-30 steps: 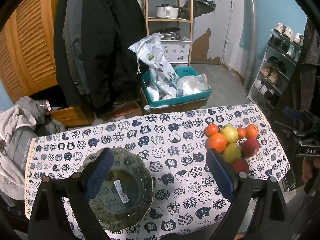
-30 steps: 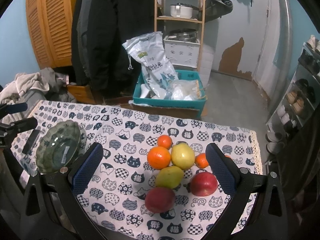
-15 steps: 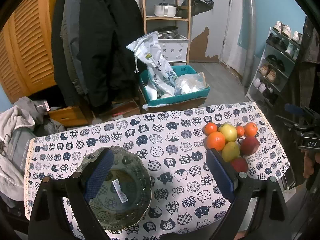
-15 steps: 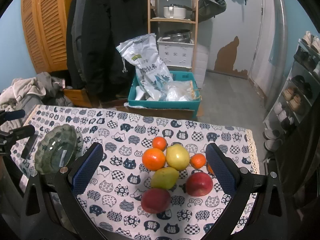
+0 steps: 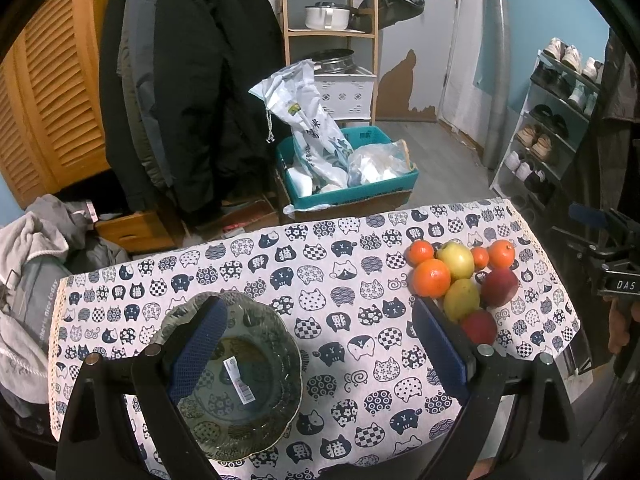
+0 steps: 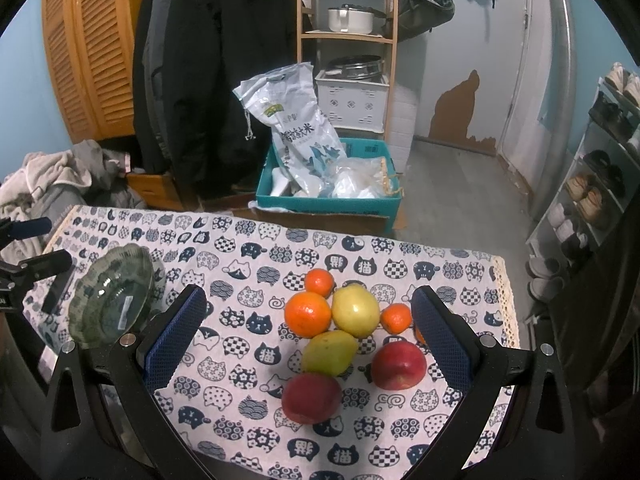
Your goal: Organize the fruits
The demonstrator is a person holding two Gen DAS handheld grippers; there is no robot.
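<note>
Left wrist: glass bowl (image 5: pixel 256 412), sticker (image 5: pixel 239 374) inside.

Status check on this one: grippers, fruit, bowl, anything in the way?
Left gripper open, over the glass bowl. Right gripper open, above the fruit pile. Bowl empty, all fruit on the tablecloth. Path between them clear.

We're looking at pale blue walls (image 6: pixel 480 20) with peeling paint, dark coats (image 6: pixel 208 60) hanging by an orange louvered wardrobe (image 6: pixel 84 52), a wooden shelf (image 6: pixel 348 36) holding a pot, and a shoe rack (image 5: pixel 548 128) standing on the right.
</note>
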